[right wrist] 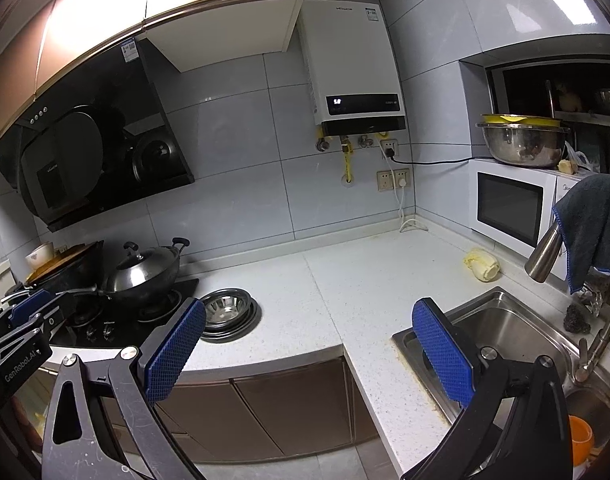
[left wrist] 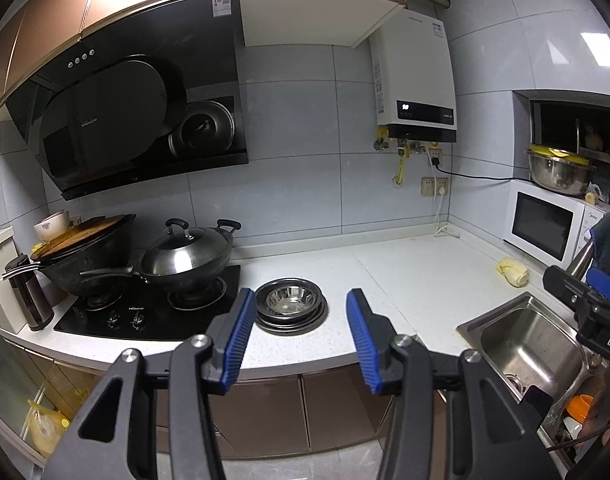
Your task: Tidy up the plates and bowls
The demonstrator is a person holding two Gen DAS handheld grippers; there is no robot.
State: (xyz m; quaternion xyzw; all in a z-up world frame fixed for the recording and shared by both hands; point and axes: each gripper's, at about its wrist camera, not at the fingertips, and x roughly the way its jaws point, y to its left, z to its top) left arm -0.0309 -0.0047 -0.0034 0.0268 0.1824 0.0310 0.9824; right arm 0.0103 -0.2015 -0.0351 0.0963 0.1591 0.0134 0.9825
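Left wrist view: left gripper (left wrist: 301,308) spread wide and empty, lined up on the stack of steel plates (left wrist: 291,310) with a bowl (left wrist: 290,298) on top, beside the stove (left wrist: 153,308). Right gripper (right wrist: 309,320) gapes empty too. Looks like stacking's done, or an approach is next.

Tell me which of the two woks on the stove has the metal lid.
The right-hand wok, nearest the stack of plates: it carries a shiny domed metal lid with a black knob. The left wok is covered by a wooden board.
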